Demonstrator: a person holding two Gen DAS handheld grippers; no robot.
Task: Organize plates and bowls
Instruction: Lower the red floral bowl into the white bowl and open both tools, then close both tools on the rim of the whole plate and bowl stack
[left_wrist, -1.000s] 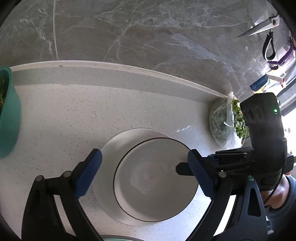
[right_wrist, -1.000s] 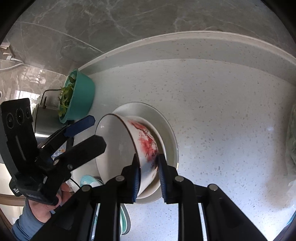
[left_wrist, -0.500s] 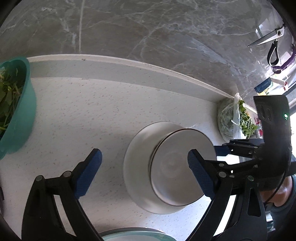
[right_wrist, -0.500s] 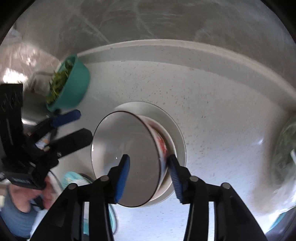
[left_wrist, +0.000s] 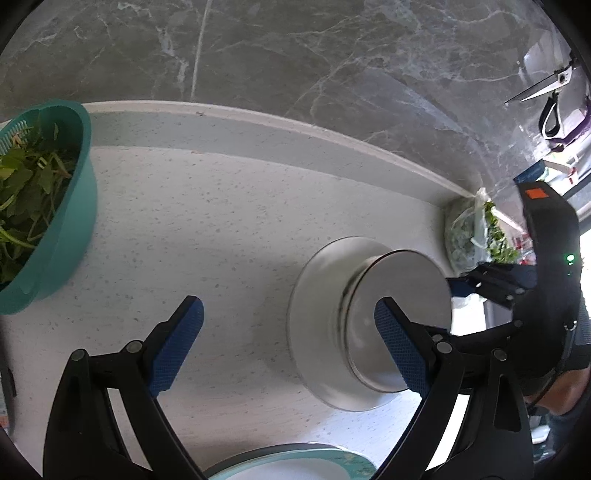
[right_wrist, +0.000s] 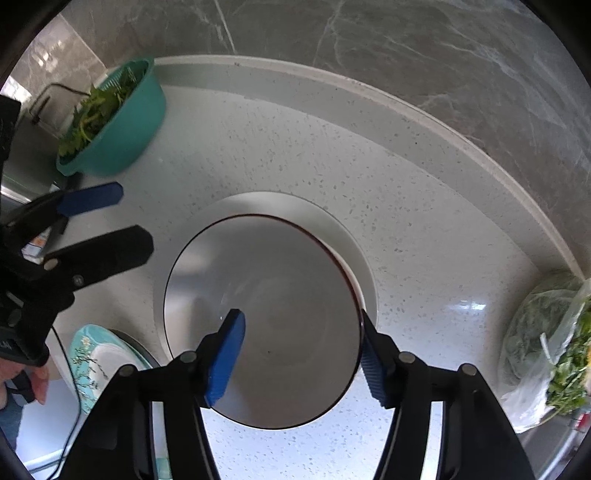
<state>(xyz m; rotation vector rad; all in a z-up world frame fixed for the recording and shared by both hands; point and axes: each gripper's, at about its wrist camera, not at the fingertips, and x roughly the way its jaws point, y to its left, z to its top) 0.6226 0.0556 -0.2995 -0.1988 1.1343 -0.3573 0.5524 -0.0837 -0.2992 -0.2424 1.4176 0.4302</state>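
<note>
Centrally, a white bowl (right_wrist: 262, 321) sits nested on a white plate (right_wrist: 354, 251) on the speckled counter (right_wrist: 295, 147), so one stacking step appears complete. A second dish, the floral teal-rimmed plate (right_wrist: 92, 358), lies just beside this stack toward the counter's front edge and is judged still to be sorted; whether further dishes wait out of view cannot be told.

Right gripper (right_wrist: 299, 354): its jaws are opening, pointing down over the bowl. The bowl's near rim lies between the blue pads, one pad (right_wrist: 225, 358) inside the bowl and the other outside against the wall region; neither pad visibly presses on the rim, so the bowl seems released and resting on the plate under its own weight.

Left gripper (left_wrist: 288, 343): jaws stand wide apart and empty, hovering above bare counter to the left of the stack, touching nothing.

Background: a teal colander (left_wrist: 55, 221) of greens and a bagged bundle of greens (right_wrist: 546, 350), both well apart from the dishes.
</note>
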